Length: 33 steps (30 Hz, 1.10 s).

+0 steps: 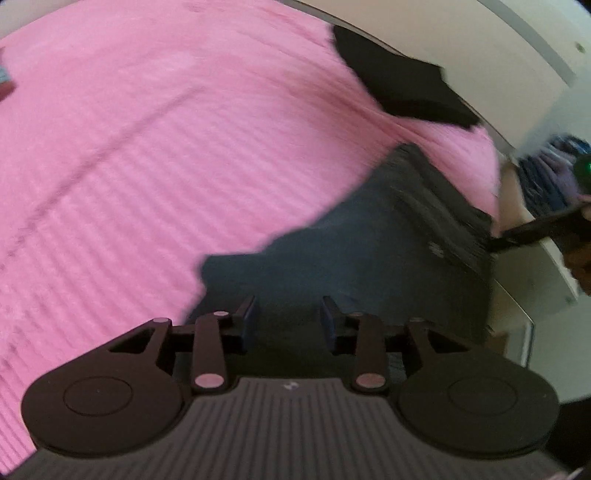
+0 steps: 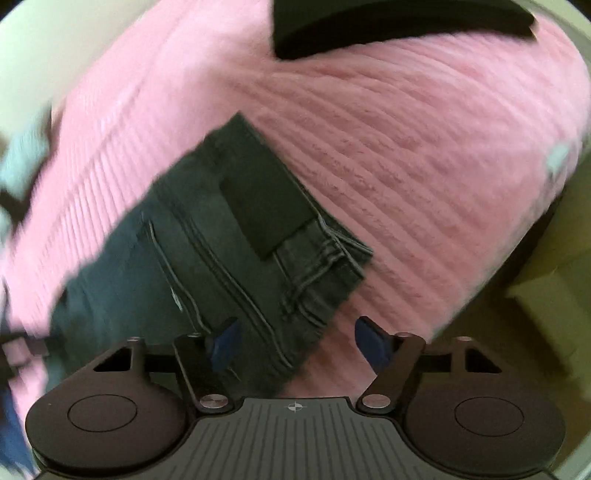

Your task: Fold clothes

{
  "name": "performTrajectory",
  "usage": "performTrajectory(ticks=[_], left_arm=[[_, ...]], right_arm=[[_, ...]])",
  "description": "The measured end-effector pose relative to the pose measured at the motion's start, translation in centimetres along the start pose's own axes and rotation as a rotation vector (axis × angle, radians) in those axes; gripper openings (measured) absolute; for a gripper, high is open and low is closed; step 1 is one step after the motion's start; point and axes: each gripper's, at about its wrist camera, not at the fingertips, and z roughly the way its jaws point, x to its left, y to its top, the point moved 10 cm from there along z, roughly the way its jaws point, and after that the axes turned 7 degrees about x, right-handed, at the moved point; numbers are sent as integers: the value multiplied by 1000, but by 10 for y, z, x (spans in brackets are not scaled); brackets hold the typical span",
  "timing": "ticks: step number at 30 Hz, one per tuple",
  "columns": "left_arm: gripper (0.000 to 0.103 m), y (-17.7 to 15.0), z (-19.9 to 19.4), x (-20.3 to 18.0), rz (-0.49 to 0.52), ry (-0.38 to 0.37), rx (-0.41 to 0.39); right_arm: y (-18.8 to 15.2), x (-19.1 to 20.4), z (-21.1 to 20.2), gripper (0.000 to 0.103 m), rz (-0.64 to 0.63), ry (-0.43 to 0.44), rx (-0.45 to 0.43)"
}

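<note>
Dark grey jeans (image 1: 373, 236) lie flat on a pink ribbed blanket (image 1: 166, 147). In the right wrist view the jeans (image 2: 207, 236) show the waistband end with a dark leather patch (image 2: 266, 210) and belt loops. My left gripper (image 1: 289, 317) is open, hovering just over the jeans' near edge. My right gripper (image 2: 297, 341) is open wide, above the jeans' waistband corner, holding nothing. The right gripper's dark body also shows in the left wrist view (image 1: 546, 225) at the jeans' far right end.
A folded black garment (image 1: 402, 77) lies on the blanket's far part; it also shows in the right wrist view (image 2: 388, 26). The blanket (image 2: 424, 155) ends at the right, with a white wall and furniture (image 1: 498, 55) beyond.
</note>
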Motion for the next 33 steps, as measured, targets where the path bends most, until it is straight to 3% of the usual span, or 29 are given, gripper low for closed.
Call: performTrajectory(ticks=[1, 2, 3, 7, 9, 13, 15, 17, 21, 27, 33], left_arm=[[32, -5, 4, -10, 22, -10, 26], [32, -12, 7, -19, 49, -8, 50], [32, -17, 12, -26, 66, -10, 71], [32, -32, 26, -47, 117, -21, 143], [32, -35, 24, -54, 141, -22, 150], [32, -45, 28, -61, 146, -15, 174], [32, -47, 27, -58, 134, 10, 185], [32, -53, 14, -51, 92, 49, 184], [32, -85, -18, -29, -67, 155, 196], [36, -153, -84, -10, -327, 340, 224], [50, -233, -149, -16, -551, 457, 200]], right_arm=[[2, -6, -1, 35, 52, -2, -8], [4, -12, -3, 25, 105, -11, -13], [6, -17, -6, 21, 145, -7, -21], [9, -4, -32, 18, 32, 5, -81], [6, -14, -22, 18, 55, 20, -62], [5, -24, -6, 27, 66, 40, -2], [9, -22, -14, 72, -12, -47, -9], [14, -16, -23, 74, -88, -109, -12], [20, 7, -41, 74, -220, -135, 0], [7, 83, -38, 74, -420, -59, 58], [-36, 186, -25, 74, -644, 36, 103]])
